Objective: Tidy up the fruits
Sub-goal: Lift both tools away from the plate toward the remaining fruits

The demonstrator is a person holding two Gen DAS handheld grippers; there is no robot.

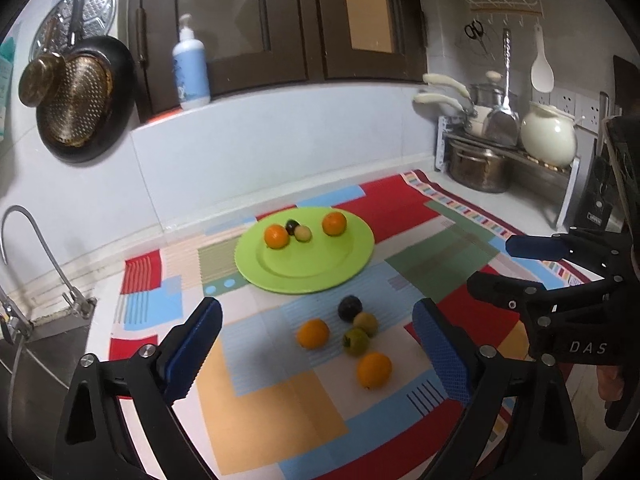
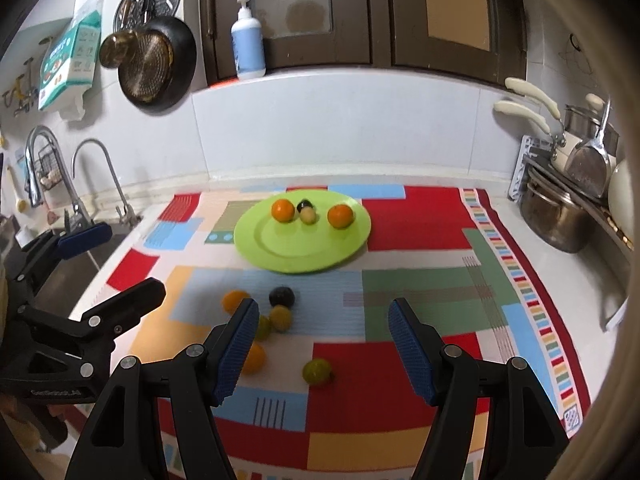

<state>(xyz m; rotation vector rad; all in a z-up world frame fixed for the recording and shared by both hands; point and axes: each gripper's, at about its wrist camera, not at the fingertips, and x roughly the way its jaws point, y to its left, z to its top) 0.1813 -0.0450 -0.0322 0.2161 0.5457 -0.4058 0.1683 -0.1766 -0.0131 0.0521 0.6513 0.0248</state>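
Roughly halfway, judging by the fruit count.

Left wrist view: left gripper (image 1: 316,354) is spread wide, holding nothing, hovering above the loose fruits. Straight ahead and beyond them sits the green plate (image 1: 304,276) with four pieces on its far side: two oranges (image 1: 276,236) (image 1: 334,223), a dark plum (image 1: 292,225) and a pale small fruit (image 1: 303,234), those last two touching. Between the fingers, on the patterned cloth (image 1: 272,408) over the surface, five are left: dark fruit (image 1: 349,308), a yellow-green one (image 1: 365,323) touching it, a green one (image 1: 356,341), an orange (image 1: 313,333) to the left, another orange (image 1: 374,370) nearest the gripper. The right gripper (image 1: 516,268) shows at the right edge, jaws apart, also empty.

Right wrist view: right gripper (image 2: 322,346) is spread, nothing pinched. Same plate (image 2: 280,256) ahead, same four pieces. The loose cluster lies ahead-left, partly hidden behind its left finger (image 2: 236,348): orange (image 2: 236,301), dark fruit (image 2: 282,297), yellow-green fruit (image 2: 280,319), and an orange (image 2: 256,358) peeking from behind the pad. One lime-green fruit (image 2: 316,371) sits alone between the fingers, closest; it's out of the left view's frame or hidden there, can't tell which. Left gripper (image 2: 108,260) is at far left, open.

Estimate: four plated, five or six still to move. Neither gripper has committed to a pick yet.
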